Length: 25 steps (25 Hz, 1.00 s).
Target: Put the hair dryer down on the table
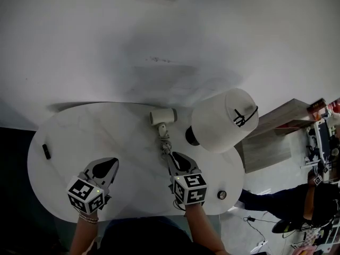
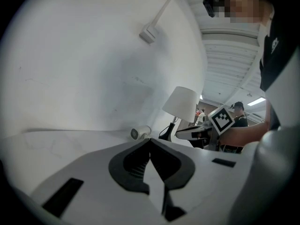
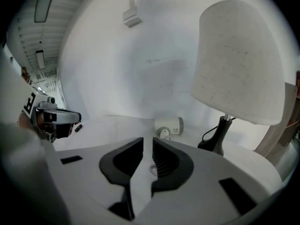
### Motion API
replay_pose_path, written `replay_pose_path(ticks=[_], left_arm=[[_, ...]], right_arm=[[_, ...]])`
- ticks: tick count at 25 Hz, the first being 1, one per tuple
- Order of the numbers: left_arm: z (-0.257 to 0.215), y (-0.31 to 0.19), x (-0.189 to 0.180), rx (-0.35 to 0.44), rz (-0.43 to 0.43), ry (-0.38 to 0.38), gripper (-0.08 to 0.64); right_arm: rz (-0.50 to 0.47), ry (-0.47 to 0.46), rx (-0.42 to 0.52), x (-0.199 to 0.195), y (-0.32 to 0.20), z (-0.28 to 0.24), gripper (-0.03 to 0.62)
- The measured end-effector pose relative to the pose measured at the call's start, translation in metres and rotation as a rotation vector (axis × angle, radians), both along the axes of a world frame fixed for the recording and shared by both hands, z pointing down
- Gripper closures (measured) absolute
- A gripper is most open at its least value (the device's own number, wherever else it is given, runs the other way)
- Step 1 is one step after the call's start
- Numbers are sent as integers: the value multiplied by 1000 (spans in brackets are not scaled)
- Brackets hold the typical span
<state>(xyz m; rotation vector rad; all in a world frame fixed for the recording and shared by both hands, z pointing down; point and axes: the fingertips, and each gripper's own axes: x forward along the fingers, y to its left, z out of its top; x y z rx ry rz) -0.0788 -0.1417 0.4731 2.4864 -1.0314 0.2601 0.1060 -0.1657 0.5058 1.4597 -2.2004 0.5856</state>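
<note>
Though nearly closed, right gripper [image 3: 147, 143] empty.

We see soft, even light on the white wall [image 1: 159, 25] and table [image 1: 64, 137]; ceiling strips [image 3: 47, 3] glow. A grey shadow lies on the wall beyond the table's far edge. Both gripper views bulge, with black corners and blurred foregrounds.
</note>
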Motion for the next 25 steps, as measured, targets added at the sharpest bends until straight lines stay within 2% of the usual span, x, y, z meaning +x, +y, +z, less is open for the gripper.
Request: replay_pose_path(ticks=[7,25], left_arm=[[-17,8,3,42,-11,8,543],[-88,25,-3,174,-59,90,543]], right_arm=[[8,-5,48,3,12,-22,554],[-84,-59,244,-6,41,-115,574]])
